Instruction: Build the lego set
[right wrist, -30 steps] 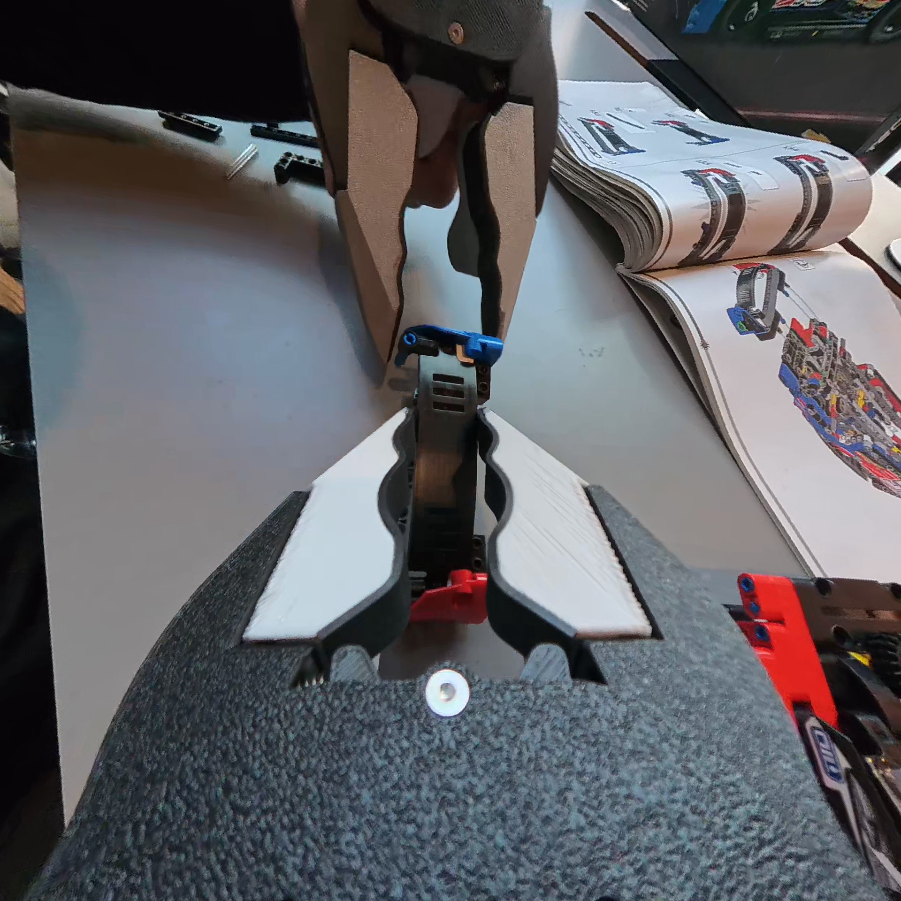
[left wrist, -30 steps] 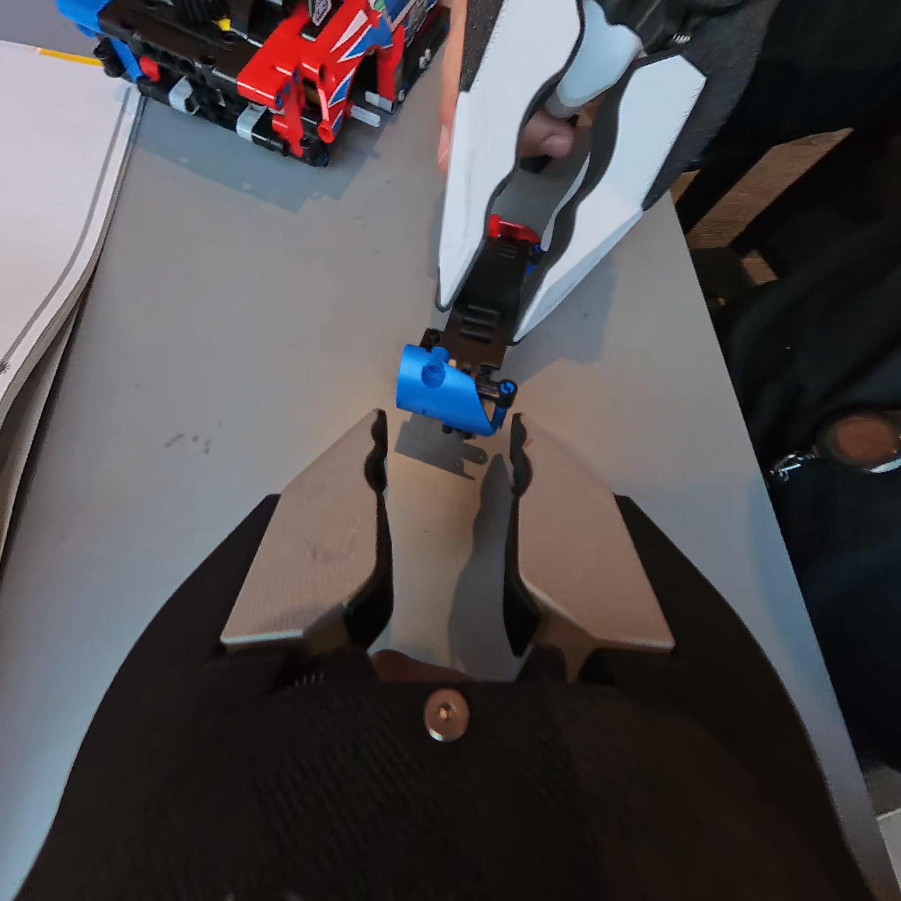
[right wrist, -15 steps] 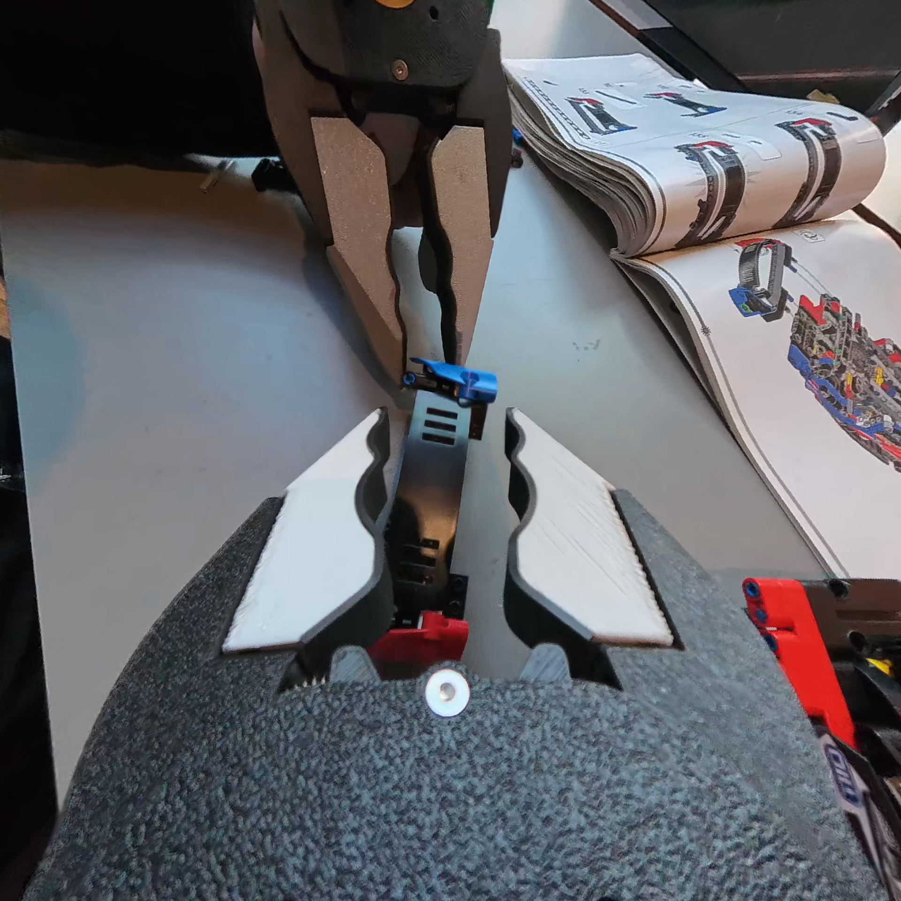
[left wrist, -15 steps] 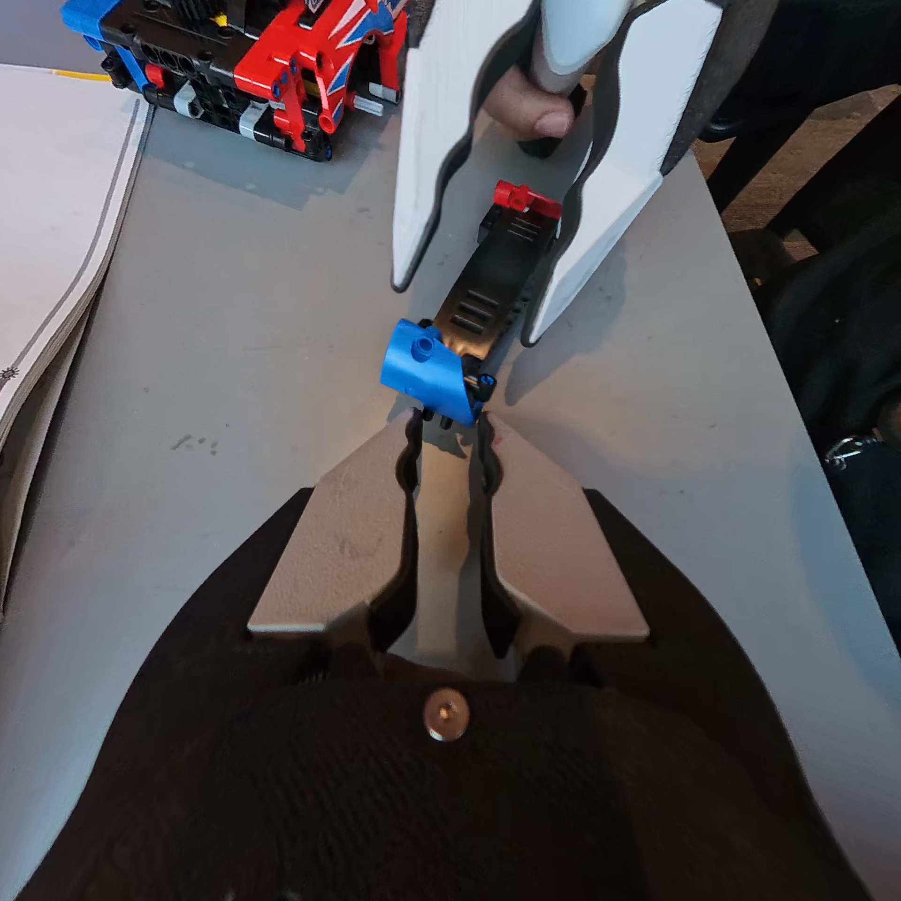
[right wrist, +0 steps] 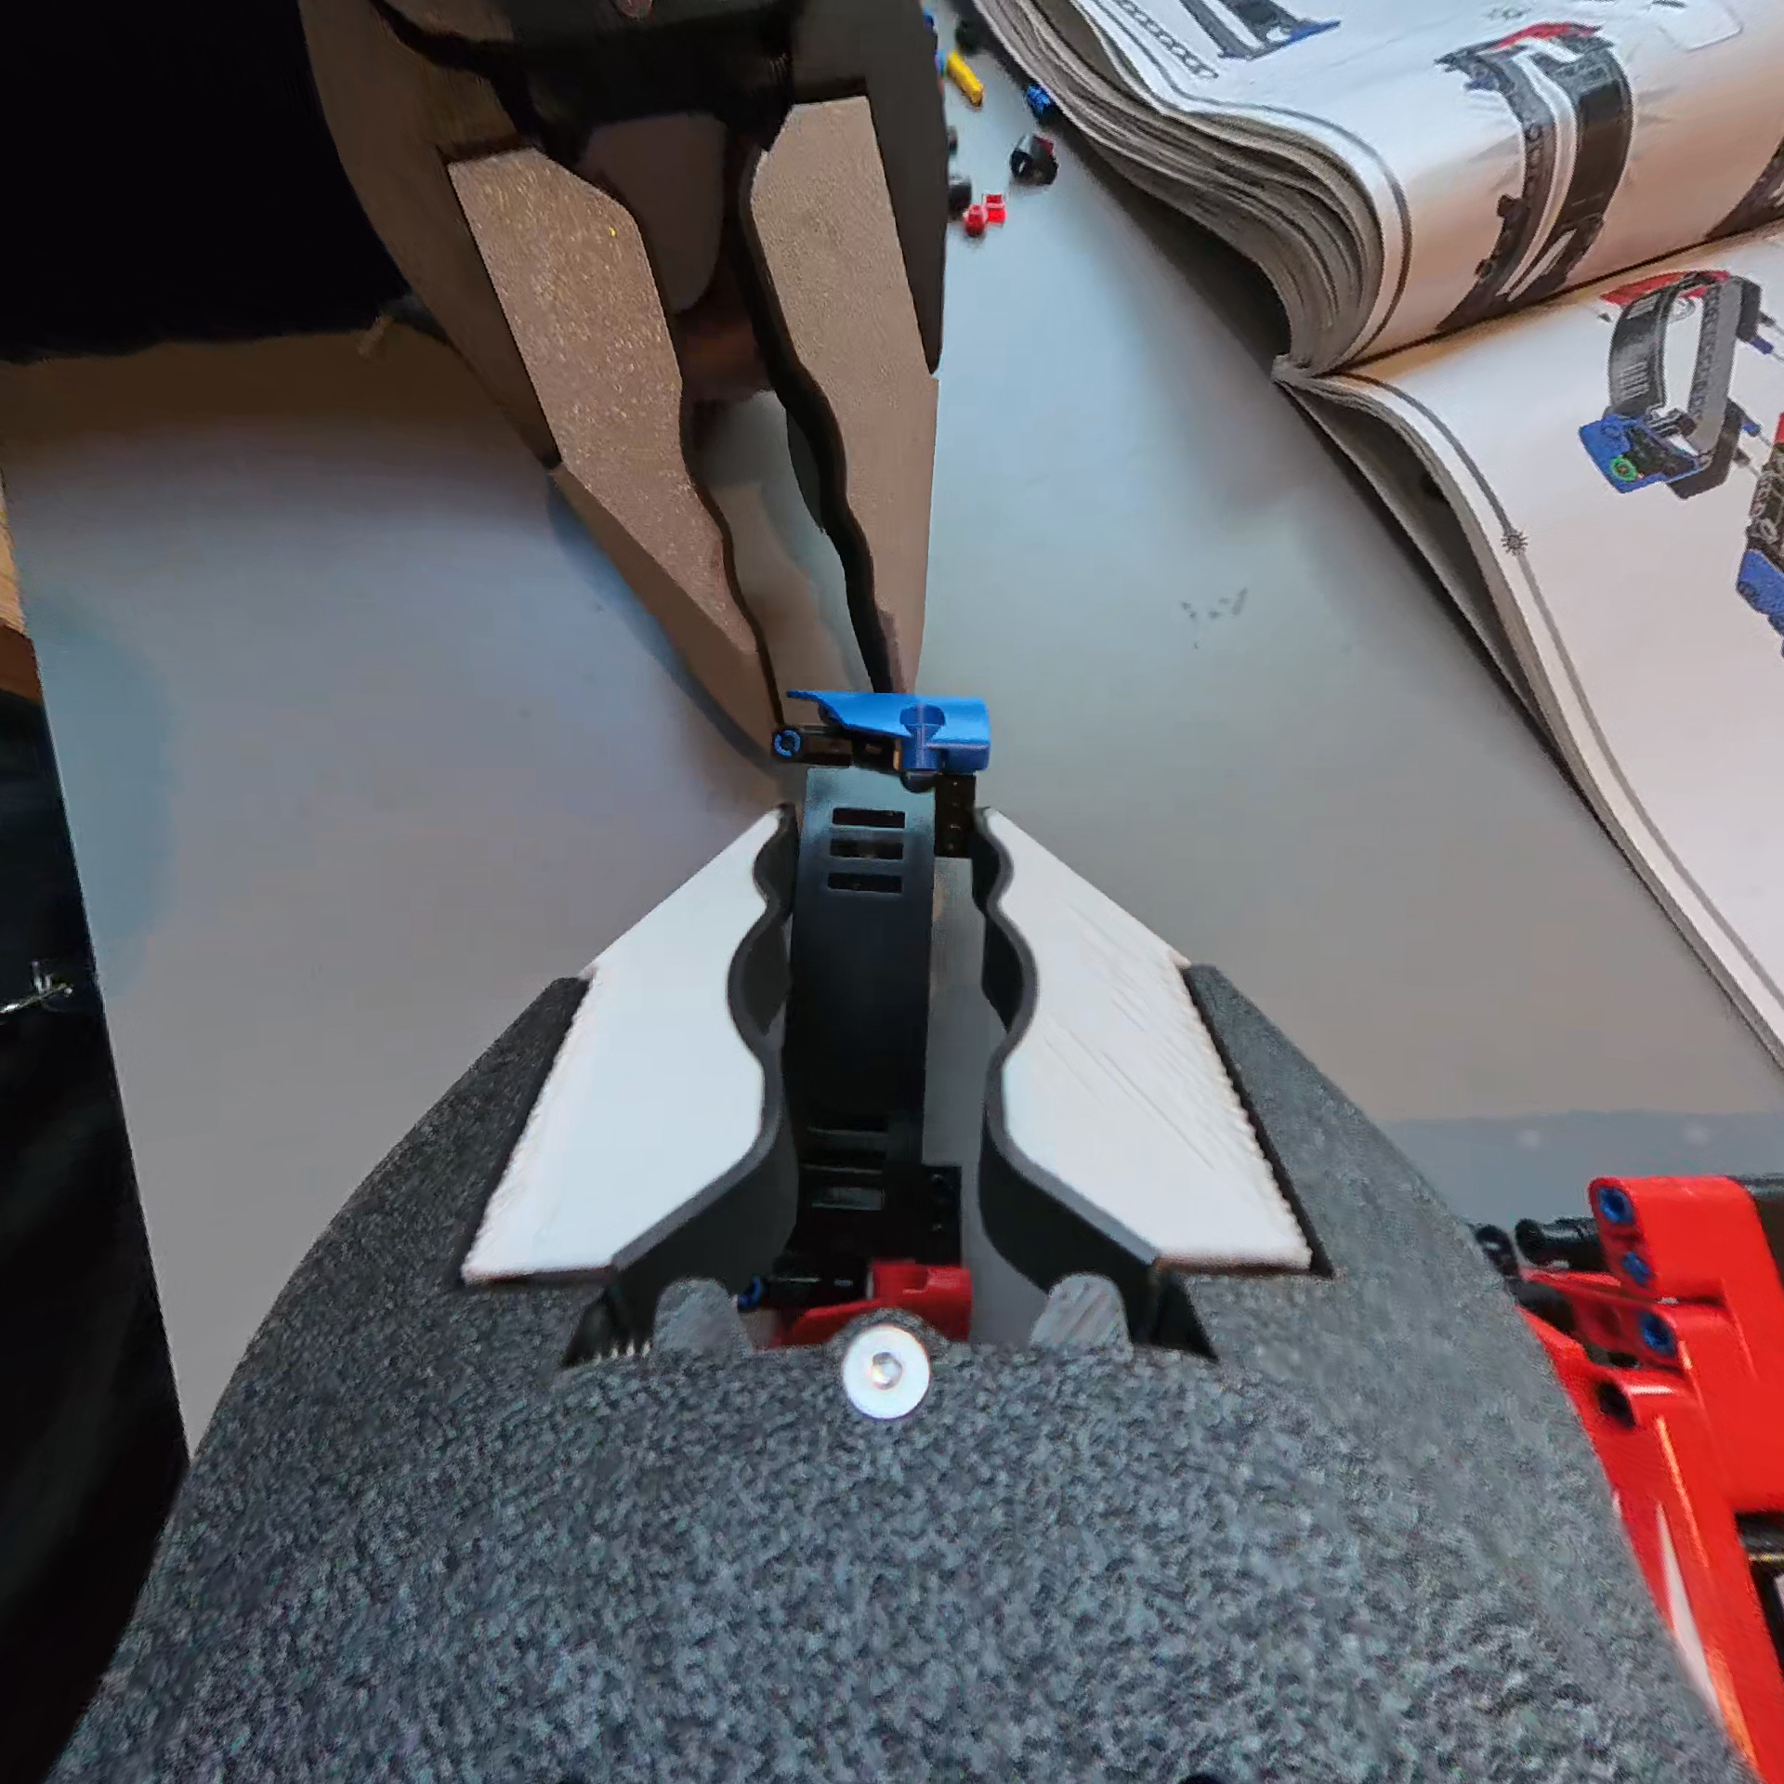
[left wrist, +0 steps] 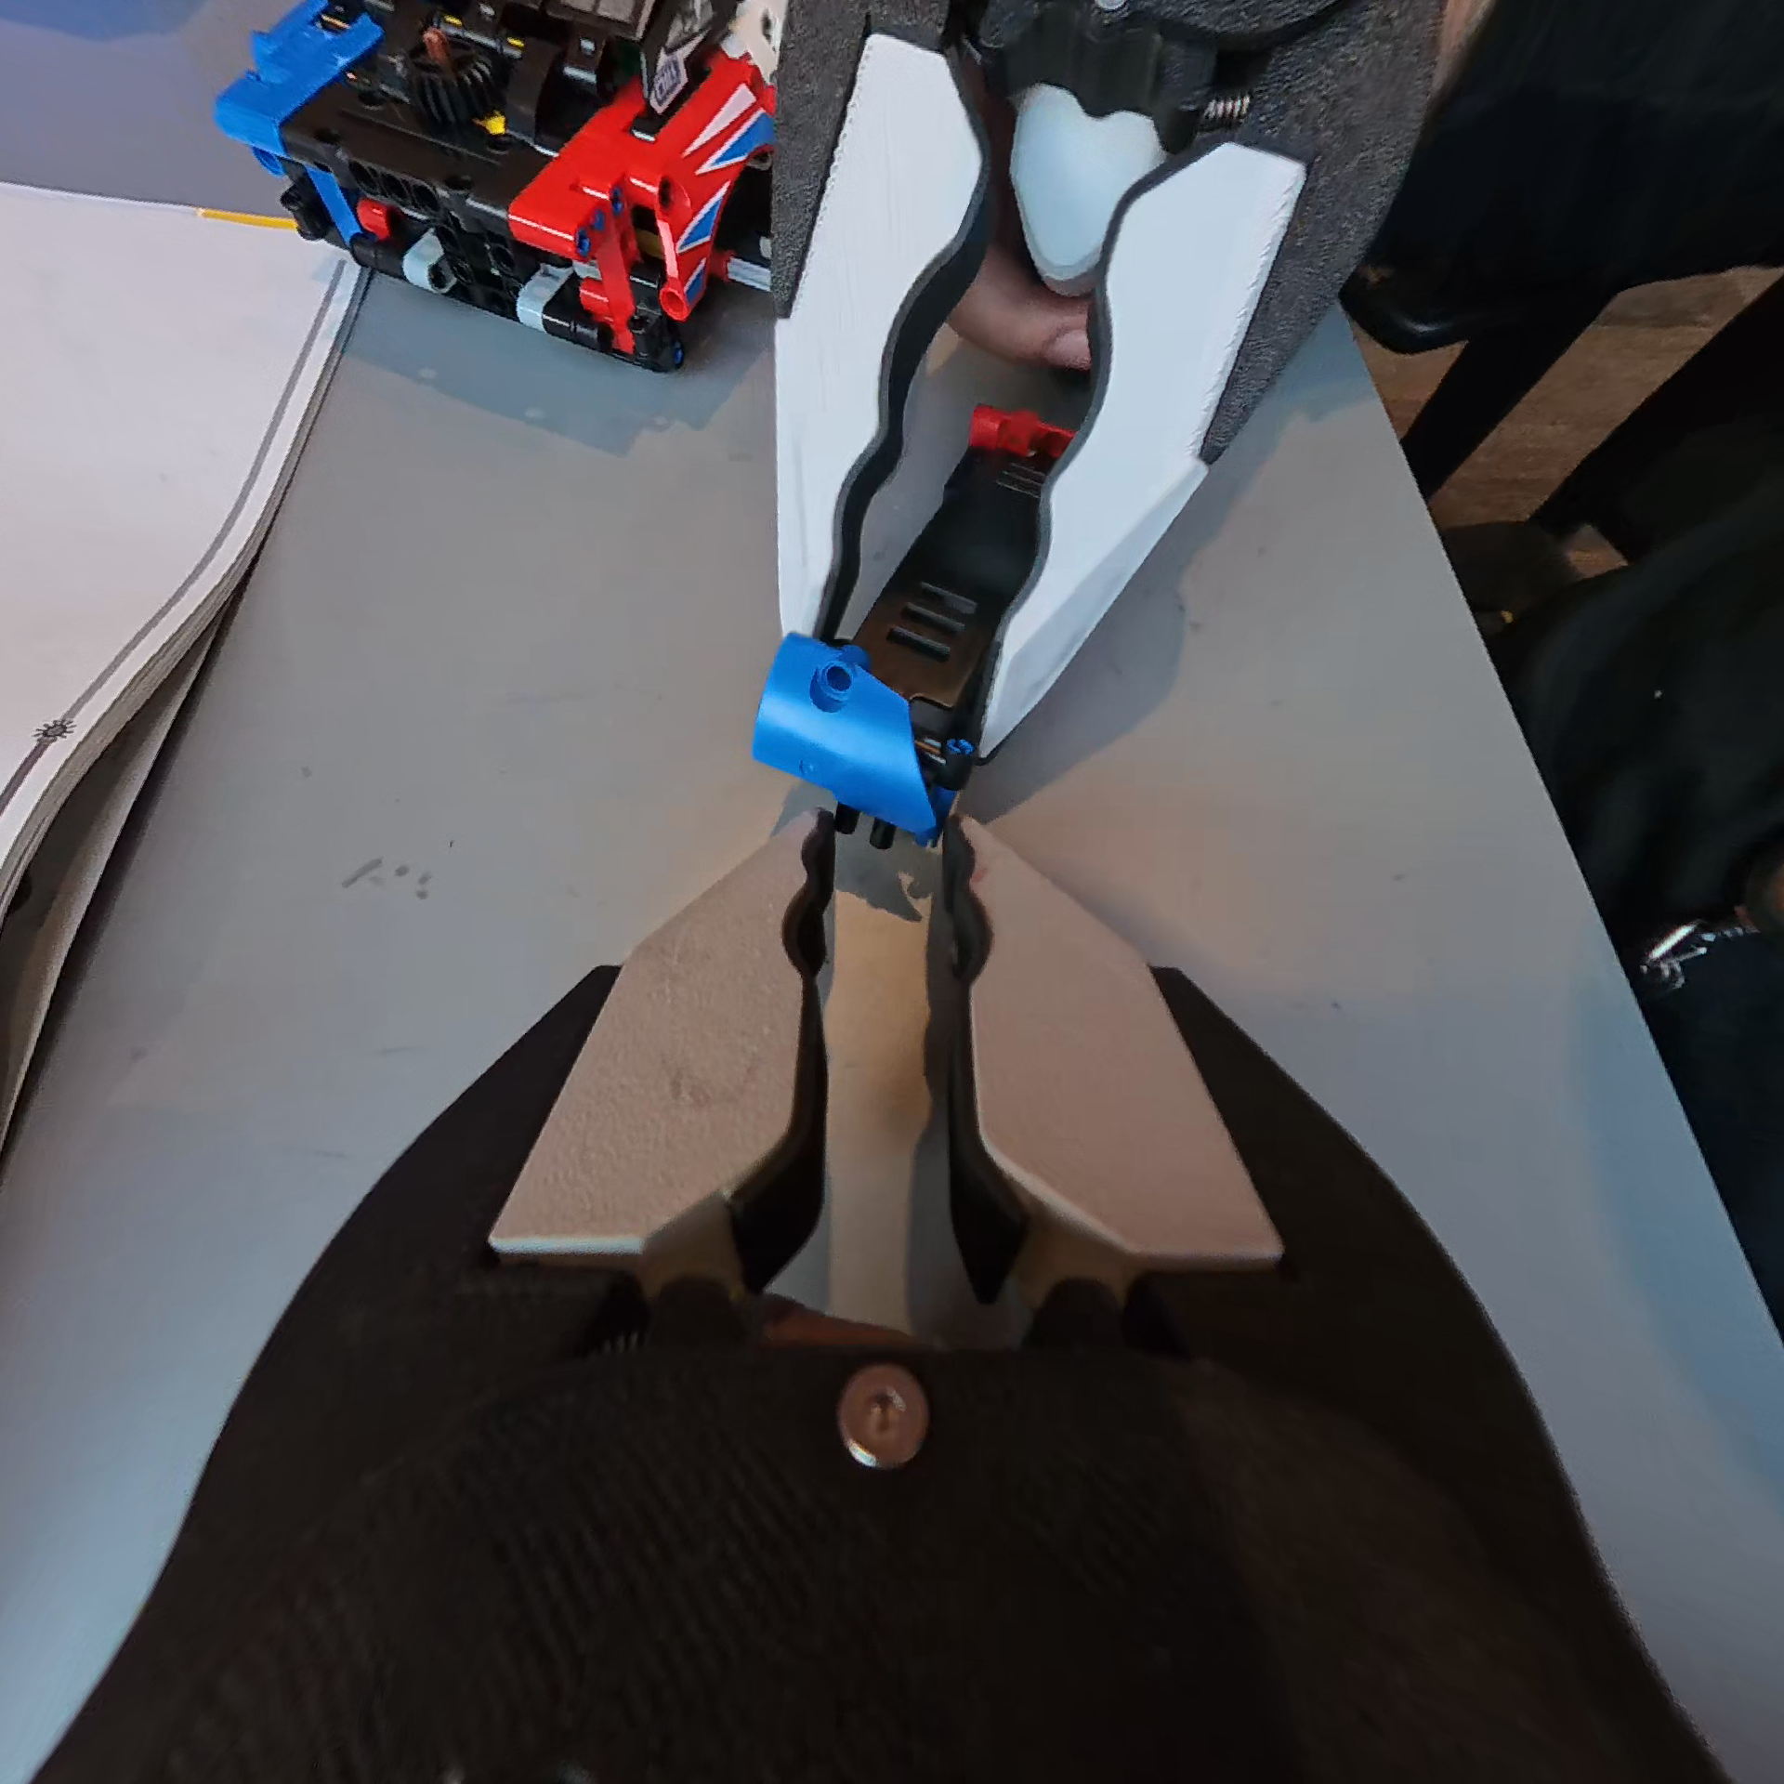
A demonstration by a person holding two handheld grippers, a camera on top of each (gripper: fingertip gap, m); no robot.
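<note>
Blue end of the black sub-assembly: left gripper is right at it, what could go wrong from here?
The right gripper stands open around the black sub-assembly, so a push from the left gripper may slide it along the table. The left fingertips are beside the small black pins under the blue piece; closing there could bend or pop them.

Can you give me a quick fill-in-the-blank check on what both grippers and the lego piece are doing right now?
1. The long black lego piece lies between the fingers of the ____ gripper.
2. The cap at the piece's far end is coloured ____.
3. The left gripper points at that cap with nothing ____ its fingers.
4. The open instruction book lies on the ____.

Missing words: right; blue; between; table
</note>
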